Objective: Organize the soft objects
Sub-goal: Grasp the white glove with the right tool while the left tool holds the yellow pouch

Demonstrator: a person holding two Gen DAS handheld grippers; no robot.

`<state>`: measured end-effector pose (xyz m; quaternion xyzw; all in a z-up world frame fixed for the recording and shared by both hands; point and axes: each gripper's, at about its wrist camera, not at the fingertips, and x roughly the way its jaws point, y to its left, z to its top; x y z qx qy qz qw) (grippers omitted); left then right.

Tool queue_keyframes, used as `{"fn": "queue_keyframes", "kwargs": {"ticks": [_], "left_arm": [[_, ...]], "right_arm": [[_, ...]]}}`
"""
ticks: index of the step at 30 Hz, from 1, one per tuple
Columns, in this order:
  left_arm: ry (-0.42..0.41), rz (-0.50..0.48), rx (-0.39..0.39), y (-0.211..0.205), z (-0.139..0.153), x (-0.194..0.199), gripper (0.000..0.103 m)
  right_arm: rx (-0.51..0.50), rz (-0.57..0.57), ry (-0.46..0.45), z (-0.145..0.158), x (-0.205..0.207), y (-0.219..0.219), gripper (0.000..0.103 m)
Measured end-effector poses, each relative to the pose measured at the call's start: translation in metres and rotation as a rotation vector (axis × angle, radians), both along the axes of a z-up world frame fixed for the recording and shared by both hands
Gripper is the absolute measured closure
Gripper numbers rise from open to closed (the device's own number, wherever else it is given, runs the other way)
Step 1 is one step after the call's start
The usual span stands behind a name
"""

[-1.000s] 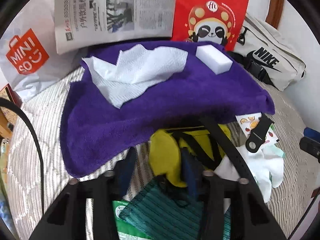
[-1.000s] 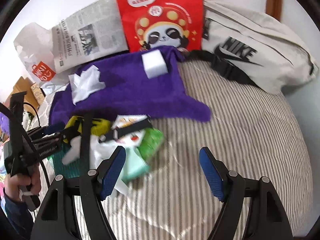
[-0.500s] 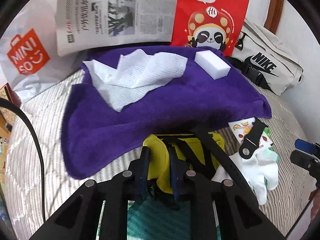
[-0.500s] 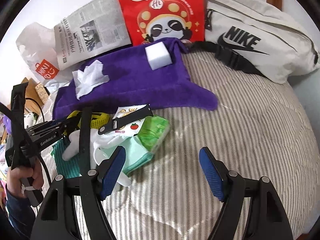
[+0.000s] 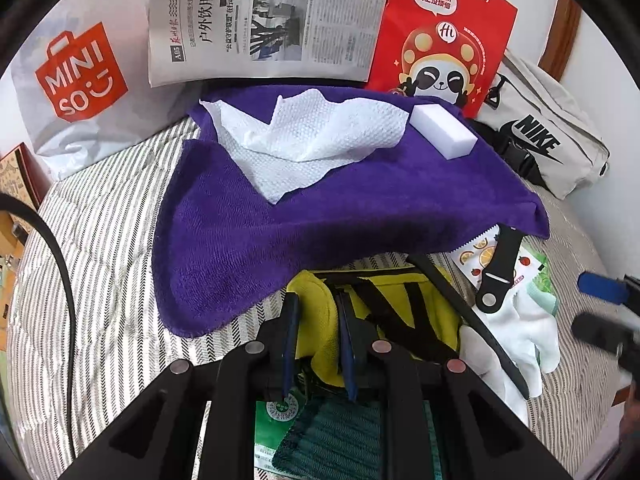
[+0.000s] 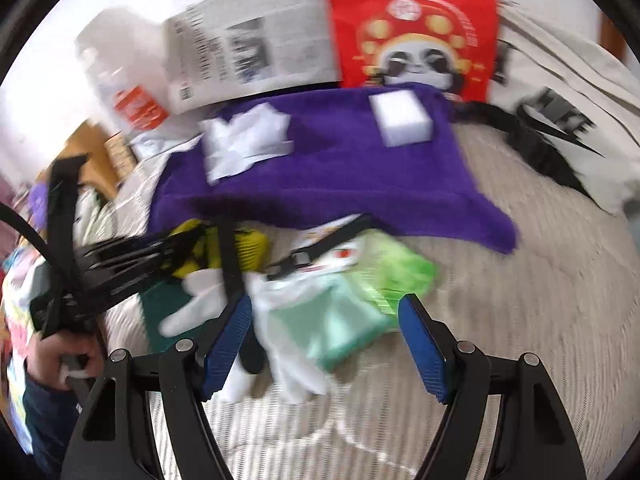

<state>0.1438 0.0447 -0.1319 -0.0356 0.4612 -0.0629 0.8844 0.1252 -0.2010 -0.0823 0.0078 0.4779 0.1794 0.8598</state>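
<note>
My left gripper (image 5: pixel 318 336) is shut on the edge of a yellow cloth (image 5: pixel 320 312) with black straps, at the near edge of a purple towel (image 5: pixel 248 232). A white paper towel (image 5: pixel 308 140) and a white sponge block (image 5: pixel 444 132) lie on the purple towel. My right gripper (image 6: pixel 326 344) is open above a white glove (image 6: pixel 288 344), a mint green pack (image 6: pixel 332 328) and a green packet (image 6: pixel 400 268). The left gripper also shows in the right wrist view (image 6: pixel 120 264).
A newspaper (image 5: pixel 264 20), a red panda bag (image 5: pixel 444 40), a Miniso bag (image 5: pixel 80 80) and a Nike bag (image 5: pixel 552 136) line the back. A black watch strap (image 5: pixel 500 264) lies on a sachet. A green striped cloth (image 5: pixel 336 440) lies under my left gripper.
My left gripper has closed on the yellow cloth. My right gripper has moved left and forward over the glove and green packs; its view is blurred by motion.
</note>
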Motion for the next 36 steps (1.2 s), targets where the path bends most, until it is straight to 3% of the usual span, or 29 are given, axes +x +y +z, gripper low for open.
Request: {"fn": "queue_keyframes", "kwargs": {"ticks": [2,8,10,17,20,21,31,36], "left_arm": [[0.001,-0.001,-0.015,0.002,0.0,0.001,0.085],[0.002,-0.004,-0.047,0.006,-0.001,0.001,0.085],[0.001,-0.007,-0.044,0.006,-0.001,0.001,0.085],[0.004,-0.011,-0.071,0.01,-0.001,0.001,0.085],[0.005,-0.014,-0.076,0.012,-0.001,0.001,0.084],[0.005,-0.012,-0.075,0.012,-0.001,0.001,0.083],[0.002,-0.02,-0.057,0.008,-0.002,0.001,0.083],[0.005,-0.025,-0.055,0.008,-0.002,0.001,0.083]], "right_arm": [[-0.003,0.058,-0.004,0.0,-0.003,0.015,0.028],[0.033,0.192,-0.009,-0.005,0.002,0.046,0.043],[0.038,0.203,0.017,-0.011,0.008,0.05,0.053],[0.056,0.241,0.089,-0.036,0.02,0.06,0.057],[0.061,0.263,0.087,-0.043,0.021,0.066,0.07],[0.067,0.269,0.09,-0.045,0.022,0.067,0.079],[0.074,0.283,0.036,-0.034,0.019,0.06,0.089],[0.097,0.268,0.088,-0.046,0.029,0.058,0.089]]}}
